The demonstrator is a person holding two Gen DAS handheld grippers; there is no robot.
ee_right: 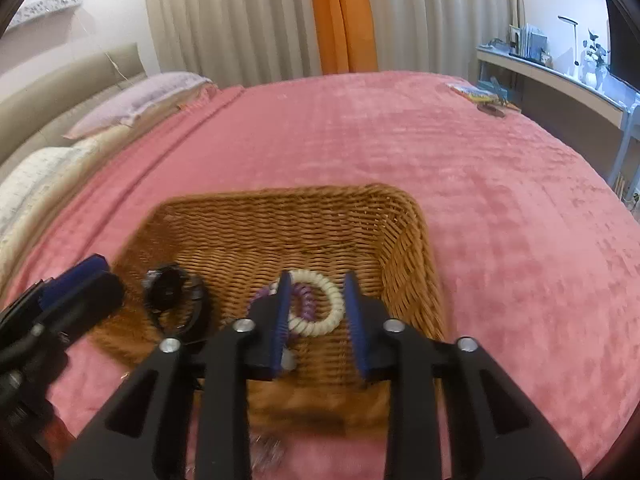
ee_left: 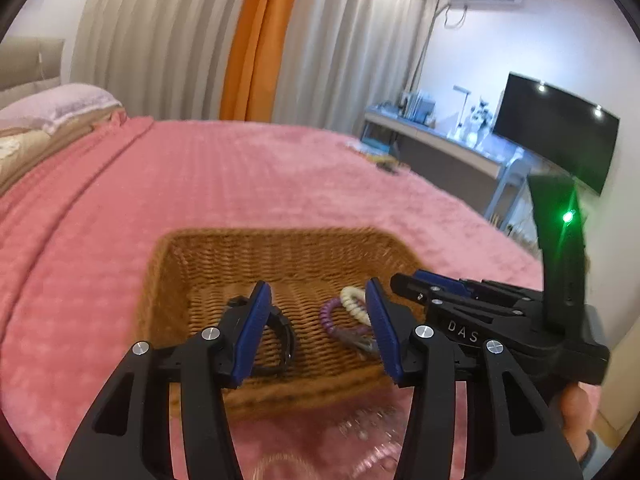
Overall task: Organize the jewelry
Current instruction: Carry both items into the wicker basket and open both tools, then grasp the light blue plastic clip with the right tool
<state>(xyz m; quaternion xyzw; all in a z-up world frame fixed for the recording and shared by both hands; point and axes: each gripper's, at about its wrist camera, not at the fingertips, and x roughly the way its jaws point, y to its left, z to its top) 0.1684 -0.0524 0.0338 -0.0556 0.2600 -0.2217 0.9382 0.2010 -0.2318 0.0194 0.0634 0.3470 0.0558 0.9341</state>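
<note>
Wicker basket (ee_right: 404,240) on pink bedspread (ee_right: 500,200), below both tools. Left gripper (ee_left: 318,330) jaws apart, empty, black watch (ee_left: 280,336) under its left finger. Right gripper (ee_right: 316,316) parted, nothing pinched; cream coil band (ee_right: 324,304) and purple coil band (ee_right: 302,298) beyond its tips. Only left view shows a thumb (ee_left: 574,412) and clear beads (ee_left: 368,432) nearside of basket.

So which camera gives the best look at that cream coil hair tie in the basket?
The right wrist view: the cream coil hair tie shows as nearly a whole ring between the right gripper's open fingers. In the left wrist view only part of it shows, behind a left gripper finger.
</note>
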